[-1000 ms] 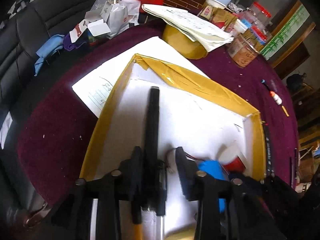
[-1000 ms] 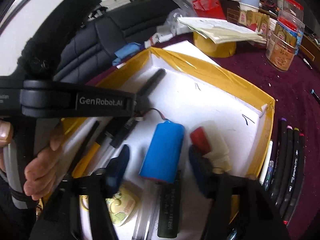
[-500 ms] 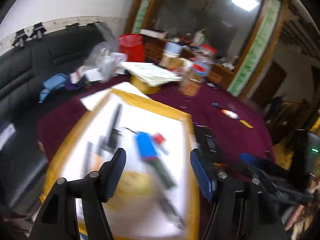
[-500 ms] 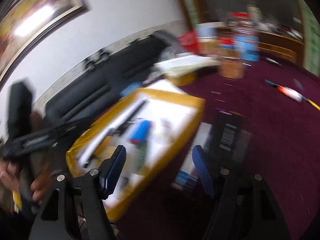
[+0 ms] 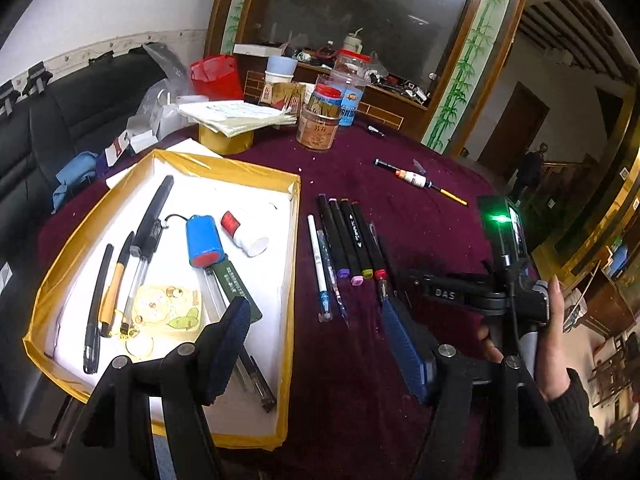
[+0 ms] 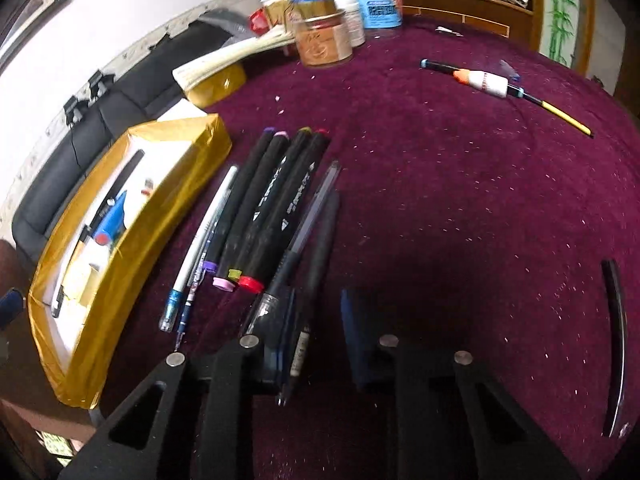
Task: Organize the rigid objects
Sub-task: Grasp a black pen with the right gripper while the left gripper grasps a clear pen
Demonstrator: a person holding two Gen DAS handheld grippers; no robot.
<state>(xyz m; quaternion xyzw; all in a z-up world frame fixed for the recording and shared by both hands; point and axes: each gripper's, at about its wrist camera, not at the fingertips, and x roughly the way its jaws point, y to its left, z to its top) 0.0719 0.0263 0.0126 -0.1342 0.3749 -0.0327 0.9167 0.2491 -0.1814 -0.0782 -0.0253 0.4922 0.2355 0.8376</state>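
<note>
Nearest me, my right hand-held gripper sits low on the maroon counter just right of the gold-taped box. Its jaws have just been closing and now stand narrow around one dark grey pen, with a sliver of cloth visible at the right pad, so nothing is clamped yet. A second ago it hung wide over the blue battery inside the box. My left hand-held gripper, which held the long black pen then, has just been opening. It is wide and empty, pulled back over the box's near right corner. That pen now lies in the box. Also in the box are three slim pens by the left wall, one cartoon tag, one clear pen, one green strip, one blue battery and one red-capped white bottle. Beside the box's right wall lie two thin pens, then four black markers, a clear pen with a black grip, and the grey one. Beyond the box stand jars.
</note>
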